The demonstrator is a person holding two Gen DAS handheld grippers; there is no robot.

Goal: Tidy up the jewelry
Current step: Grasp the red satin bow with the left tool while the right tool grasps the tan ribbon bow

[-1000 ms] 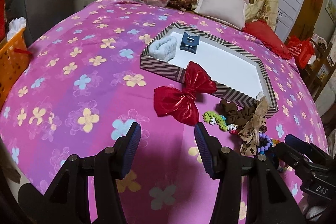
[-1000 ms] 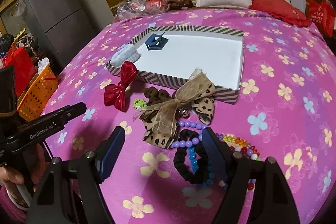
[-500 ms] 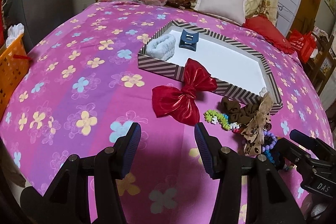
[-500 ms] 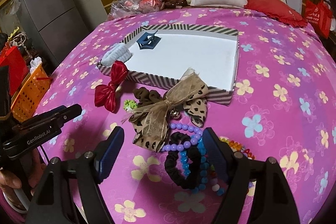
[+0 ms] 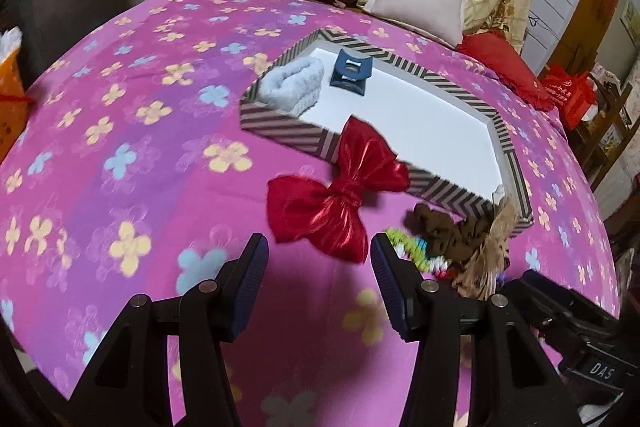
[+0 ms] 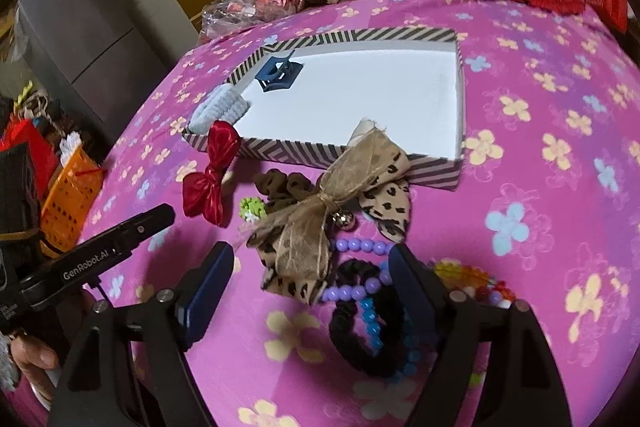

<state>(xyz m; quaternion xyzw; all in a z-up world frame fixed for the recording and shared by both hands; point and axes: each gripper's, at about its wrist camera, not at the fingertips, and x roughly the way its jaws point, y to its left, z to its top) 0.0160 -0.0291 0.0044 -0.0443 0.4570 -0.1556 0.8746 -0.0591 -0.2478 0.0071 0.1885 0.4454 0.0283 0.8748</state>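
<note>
Pink flowered bedspread [image 5: 120, 131] is covering the big bed, and it is filling more of both pictures than it did a moment ago, because both hands are coming in closer and lower. On it is lying the shallow striped cardboard box with a white floor [image 6: 360, 99]. Inside the box, near its far left corner, are already resting the fluffy pale blue scrunchie [image 5: 294, 85] and the dark blue plastic hair claw [image 5: 350, 73]. The rest of the jewelry is still waiting outside, just in front of the box.

The left gripper [image 5: 318, 281] is spread wide with nothing between its pads, and the shiny red satin bow [image 5: 336, 199] is now sitting just ahead of its tips, leaning on the box wall. The right gripper [image 6: 310, 291] is also spread, and its jaws are opening a little more. The tan leopard-print ribbon bow [image 6: 320, 223], the black fabric hair tie [image 6: 360, 323] and the purple bead bracelet [image 6: 360, 269] are now lying between its pads, not pinched yet.

It looks like each gripper is getting ready to grab a piece and carry it into the box.
</note>
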